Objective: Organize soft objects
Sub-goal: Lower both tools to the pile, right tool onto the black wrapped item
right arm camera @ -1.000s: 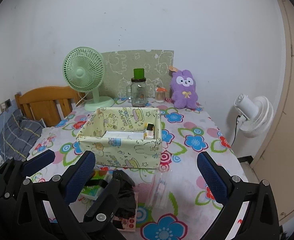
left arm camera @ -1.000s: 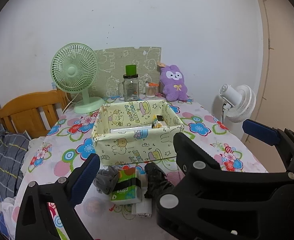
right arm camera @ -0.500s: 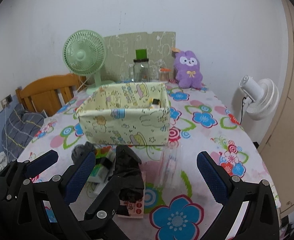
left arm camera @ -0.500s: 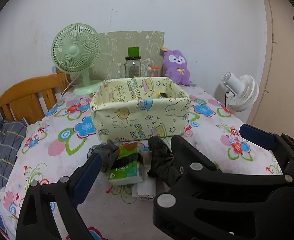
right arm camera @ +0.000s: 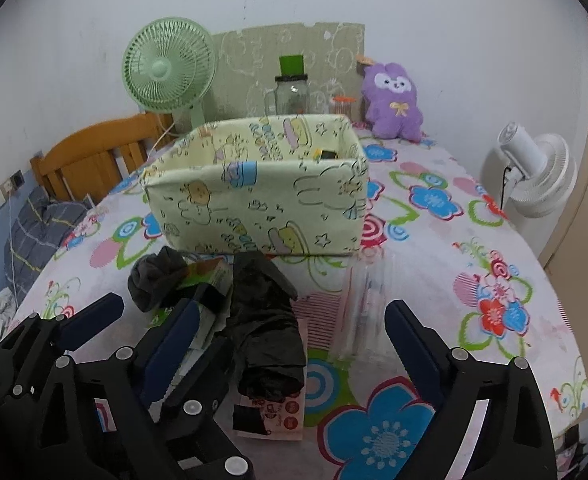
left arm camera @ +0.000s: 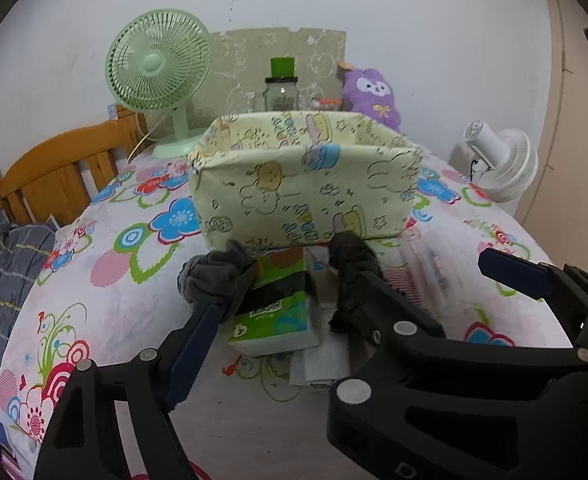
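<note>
Both tools over the soft objects before the fabric box

The left tool [left arm camera: 286, 312] is closing around the tissue pack [left arm camera: 278, 316], not pressing yet. The right tool [right arm camera: 290, 344] is closing around the black bundle [right arm camera: 266, 320], lying on the tabletop [right arm camera: 433, 280] near the fabric box [right arm camera: 262, 196].

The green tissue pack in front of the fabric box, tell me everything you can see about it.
The green tissue pack is a soft plastic-wrapped packet, green and white with a dark band across it. It lies flat on the flowered tablecloth, just in front of the fabric box. A grey sock rests against its left side and white papers stick out beneath it.
</note>
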`<state>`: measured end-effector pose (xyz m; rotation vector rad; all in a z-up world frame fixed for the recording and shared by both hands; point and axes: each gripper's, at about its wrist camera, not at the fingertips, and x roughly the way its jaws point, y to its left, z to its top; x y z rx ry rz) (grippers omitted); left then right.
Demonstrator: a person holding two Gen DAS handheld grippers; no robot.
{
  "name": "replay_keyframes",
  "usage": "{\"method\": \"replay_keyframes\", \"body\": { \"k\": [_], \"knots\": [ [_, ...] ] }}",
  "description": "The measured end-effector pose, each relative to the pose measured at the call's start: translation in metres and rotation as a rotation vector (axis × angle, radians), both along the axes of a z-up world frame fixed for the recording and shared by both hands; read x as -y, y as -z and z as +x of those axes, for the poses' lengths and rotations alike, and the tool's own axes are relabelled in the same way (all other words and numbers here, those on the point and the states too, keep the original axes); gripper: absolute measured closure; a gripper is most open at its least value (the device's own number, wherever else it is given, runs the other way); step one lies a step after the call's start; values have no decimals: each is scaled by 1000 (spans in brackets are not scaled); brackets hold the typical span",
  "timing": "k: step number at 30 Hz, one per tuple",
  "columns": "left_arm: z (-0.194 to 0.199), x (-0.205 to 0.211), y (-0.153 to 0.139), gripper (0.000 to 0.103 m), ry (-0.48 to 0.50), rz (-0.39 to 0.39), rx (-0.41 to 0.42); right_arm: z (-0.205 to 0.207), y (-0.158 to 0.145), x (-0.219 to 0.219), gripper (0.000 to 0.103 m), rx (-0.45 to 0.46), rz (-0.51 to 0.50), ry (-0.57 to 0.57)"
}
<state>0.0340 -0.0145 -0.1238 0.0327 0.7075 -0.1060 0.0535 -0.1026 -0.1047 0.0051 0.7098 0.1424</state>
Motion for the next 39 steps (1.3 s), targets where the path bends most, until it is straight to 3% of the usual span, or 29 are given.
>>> {"method": "replay_keyframes", "body": {
  "k": [8,16,24,26,33,36,39],
  "knots": [
    [11,-10,16,25,-21,3,-41,13,14,-10,14,-35,-28,-17],
    [17,-15,28,26,-10,-45,-78,23,28,-17,19,-75,-46,-16],
    [21,-16,34,26,2,-82,-110,30,36,-18,33,-108,-38,-27],
    [21,-15,35,27,5,-85,-110,30,36,-18,40,-109,-35,-27],
    [21,-10,34,36,38,-118,-117,30,37,-13,49,-121,14,-42],
    [20,-8,32,52,28,-112,-120,28,35,-11,54,-113,11,-28],
    [21,-5,32,54,27,-98,-120,28,35,-8,54,-116,4,-17]
  ]
}}
